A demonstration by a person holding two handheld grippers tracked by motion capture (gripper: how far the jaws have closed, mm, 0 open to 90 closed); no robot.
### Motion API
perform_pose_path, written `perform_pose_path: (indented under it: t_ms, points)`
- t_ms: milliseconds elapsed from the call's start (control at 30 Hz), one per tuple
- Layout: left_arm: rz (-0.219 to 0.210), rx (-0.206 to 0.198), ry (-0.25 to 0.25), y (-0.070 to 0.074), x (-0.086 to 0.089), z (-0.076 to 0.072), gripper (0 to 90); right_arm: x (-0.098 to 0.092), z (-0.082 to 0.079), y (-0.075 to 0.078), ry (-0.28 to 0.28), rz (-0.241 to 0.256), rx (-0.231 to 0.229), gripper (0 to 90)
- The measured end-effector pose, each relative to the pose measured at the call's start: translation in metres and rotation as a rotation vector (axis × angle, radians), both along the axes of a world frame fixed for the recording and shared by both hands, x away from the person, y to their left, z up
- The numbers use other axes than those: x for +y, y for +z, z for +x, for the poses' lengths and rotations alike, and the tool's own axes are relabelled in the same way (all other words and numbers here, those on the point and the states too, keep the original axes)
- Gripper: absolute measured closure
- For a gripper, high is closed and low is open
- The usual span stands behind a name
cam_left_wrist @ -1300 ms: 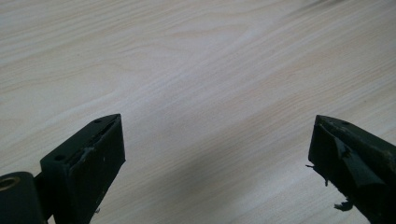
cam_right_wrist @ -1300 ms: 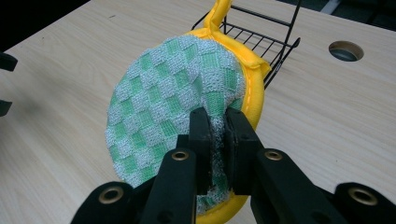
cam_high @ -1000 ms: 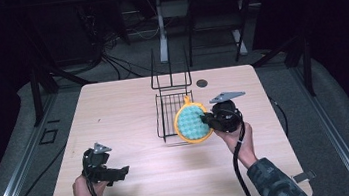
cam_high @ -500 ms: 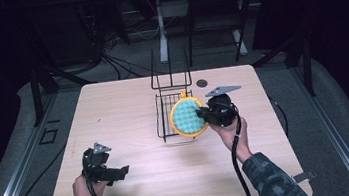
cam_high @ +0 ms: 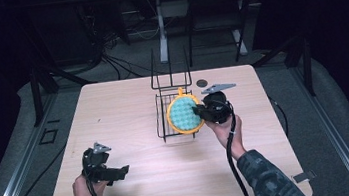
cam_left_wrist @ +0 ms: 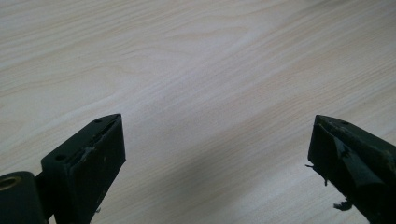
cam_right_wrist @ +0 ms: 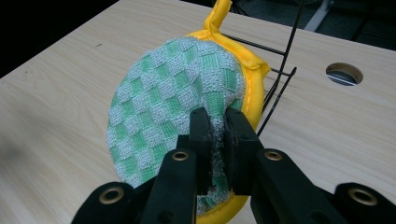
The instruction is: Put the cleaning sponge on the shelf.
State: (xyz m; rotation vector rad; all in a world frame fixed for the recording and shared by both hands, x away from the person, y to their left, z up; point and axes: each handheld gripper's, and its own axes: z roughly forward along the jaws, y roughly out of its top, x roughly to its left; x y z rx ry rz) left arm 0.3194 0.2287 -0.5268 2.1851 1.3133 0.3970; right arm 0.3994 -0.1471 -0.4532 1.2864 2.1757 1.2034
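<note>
A round pot holder point(cam_high: 184, 115) point(cam_right_wrist: 177, 112), green-and-white checked with a yellow rim and loop, hangs upright over the black wire rack point(cam_high: 164, 110) at the table's middle. My right gripper point(cam_high: 198, 110) point(cam_right_wrist: 216, 119) is shut on its edge, pinching the cloth between both jaws. The rack's thin wires point(cam_right_wrist: 280, 79) show just behind the holder. My left gripper point(cam_high: 116, 173) point(cam_left_wrist: 215, 154) is open near the table's front left, low over bare wood, with nothing between its jaws.
The light wooden table point(cam_high: 114, 115) has a round cable hole point(cam_high: 202, 82) point(cam_right_wrist: 344, 73) behind the rack. Dark floor, cables and metal stands surround the table. The rack's tall back wires point(cam_high: 170, 71) rise toward the far edge.
My right gripper has carried the pot holder a little to the left and farther back over the rack. The left gripper has stayed where it was.
</note>
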Motion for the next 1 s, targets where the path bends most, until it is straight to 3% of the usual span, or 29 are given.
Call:
perform_pose_path:
  t_ms: [367,1000]
  points:
    - [0.0,0.001,-0.006,0.0,-0.001,0.0,3.9,0.008,0.008,-0.005,-0.018,-0.014,-0.005,83.1]
    - [-0.002,0.006,-0.012,-0.001,-0.002,0.001,3.9,0.014,0.026,-0.02,-0.06,0.016,0.026,83.0]
